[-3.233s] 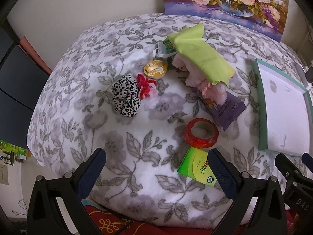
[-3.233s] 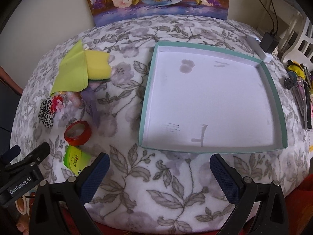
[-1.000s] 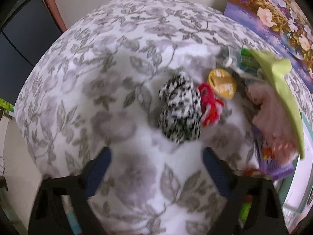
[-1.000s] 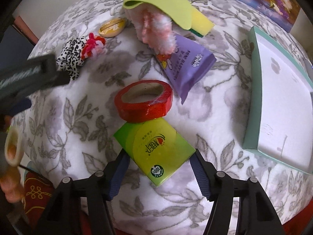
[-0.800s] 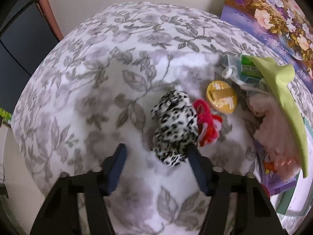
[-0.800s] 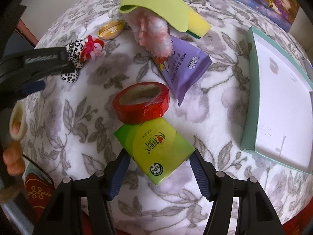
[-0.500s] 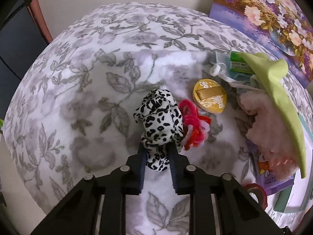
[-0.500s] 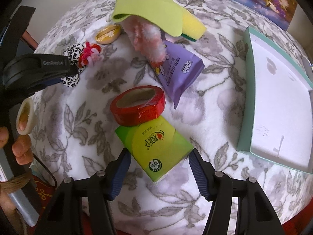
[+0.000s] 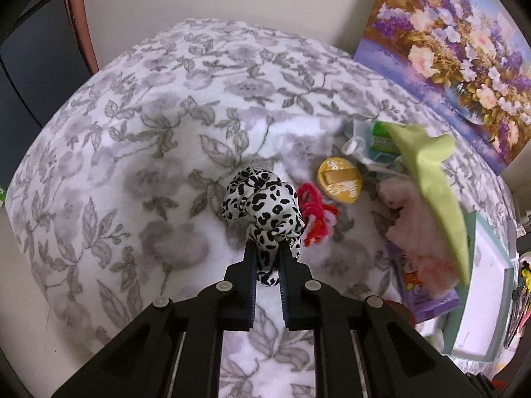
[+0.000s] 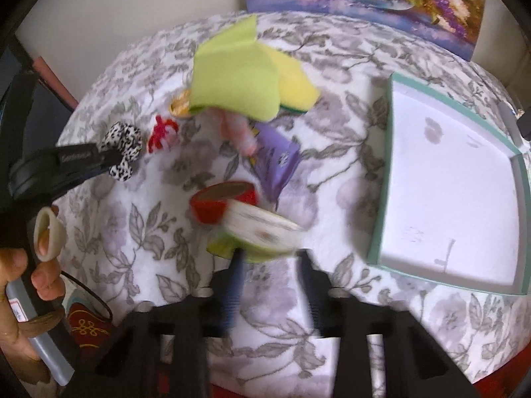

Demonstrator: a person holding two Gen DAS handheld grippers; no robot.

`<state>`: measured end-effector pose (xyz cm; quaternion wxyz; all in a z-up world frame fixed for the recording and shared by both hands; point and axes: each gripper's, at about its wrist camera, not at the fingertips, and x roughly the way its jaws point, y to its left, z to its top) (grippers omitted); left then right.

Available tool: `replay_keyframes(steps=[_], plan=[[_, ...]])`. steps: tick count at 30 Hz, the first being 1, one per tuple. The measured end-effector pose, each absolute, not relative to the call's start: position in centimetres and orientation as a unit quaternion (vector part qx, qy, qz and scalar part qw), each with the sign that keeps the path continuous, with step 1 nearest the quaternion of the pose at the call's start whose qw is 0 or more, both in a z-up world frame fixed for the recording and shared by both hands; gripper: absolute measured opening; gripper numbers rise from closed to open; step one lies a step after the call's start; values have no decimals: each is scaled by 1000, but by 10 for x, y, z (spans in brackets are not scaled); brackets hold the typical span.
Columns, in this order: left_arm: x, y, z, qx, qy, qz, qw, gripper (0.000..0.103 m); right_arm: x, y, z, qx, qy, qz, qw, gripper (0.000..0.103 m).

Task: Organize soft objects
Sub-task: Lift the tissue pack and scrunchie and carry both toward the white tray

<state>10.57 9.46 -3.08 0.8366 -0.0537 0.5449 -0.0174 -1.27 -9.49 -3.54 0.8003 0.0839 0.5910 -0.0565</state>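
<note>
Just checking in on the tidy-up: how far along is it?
Nothing is stored yet: the teal tray holds no items. In hand: the left claw is shut on the leopard scrunchie, and the right claw grips the green tissue pack. The red scrunchie and pink fluffy item remain.

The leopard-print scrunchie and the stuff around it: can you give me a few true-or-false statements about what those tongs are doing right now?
1. The left tongs are shut on the leopard-print scrunchie. True.
2. The green tissue pack lies flat and untouched. False: it sits tilted between the right tongs.
3. The teal tray holds the red tape roll. False: the tray holds nothing; the roll is on the floral blanket.
4. A lime-green cloth drapes over the pink fluffy item. True.
</note>
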Motion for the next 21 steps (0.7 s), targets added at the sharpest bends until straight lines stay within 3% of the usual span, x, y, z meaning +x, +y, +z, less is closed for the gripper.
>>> replay_keyframes(steps=[14, 17, 21], plan=[[81, 108, -48, -50, 611, 26, 789, 12, -16, -93, -57, 112, 607, -41, 786, 32], [73, 112, -52, -58, 619, 24, 783, 12, -16, -88, -56, 108, 608, -34, 786, 53], [66, 115, -54, -67, 623, 19, 779, 12, -14, -82, -58, 101, 612, -29, 784, 55]])
